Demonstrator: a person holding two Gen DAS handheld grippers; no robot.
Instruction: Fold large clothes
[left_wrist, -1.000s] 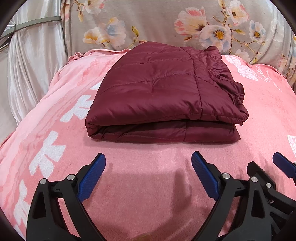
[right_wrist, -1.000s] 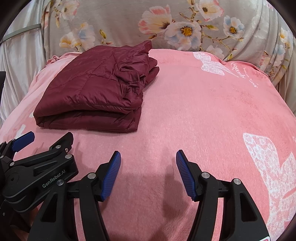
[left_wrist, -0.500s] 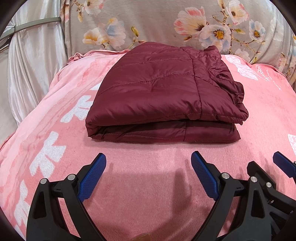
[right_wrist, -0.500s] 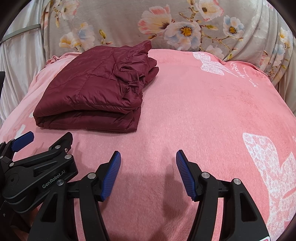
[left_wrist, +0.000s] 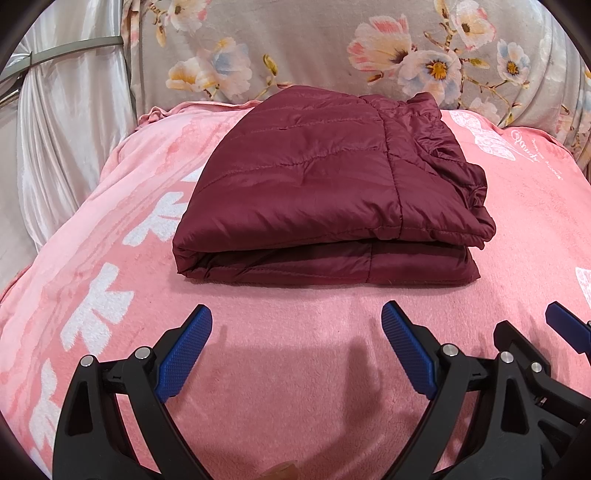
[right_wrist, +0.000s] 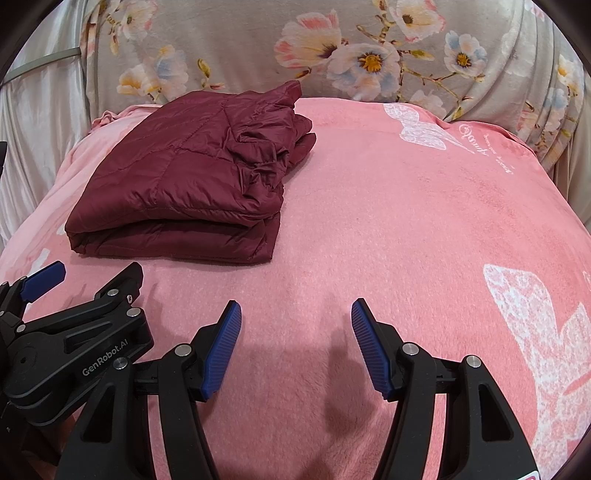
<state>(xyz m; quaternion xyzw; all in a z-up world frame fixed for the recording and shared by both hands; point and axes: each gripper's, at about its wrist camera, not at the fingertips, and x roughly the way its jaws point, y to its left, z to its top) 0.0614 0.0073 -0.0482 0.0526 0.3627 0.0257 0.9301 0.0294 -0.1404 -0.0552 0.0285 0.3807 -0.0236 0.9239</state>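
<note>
Maroon quilted jacket (left_wrist: 325, 192) folded on pink blanket (right_wrist: 406, 221). Left gripper (left_wrist: 295, 350) and right gripper (right_wrist: 295, 343) wide, empty. Slippery puffy layers likely to spring open if nudged.

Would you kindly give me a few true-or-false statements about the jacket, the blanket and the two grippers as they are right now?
1. The dark red quilted jacket lies folded into a compact stack on the pink fleece blanket. True.
2. The left gripper is clamped on the jacket's near edge. False: its jaws are open and empty, short of the jacket.
3. The right gripper is open with only blanket between its jaws. True.
4. The jacket is spread out flat with its sleeves extended. False: it is folded in layers.
5. A grey floral fabric hangs behind the blanket. True.
</note>
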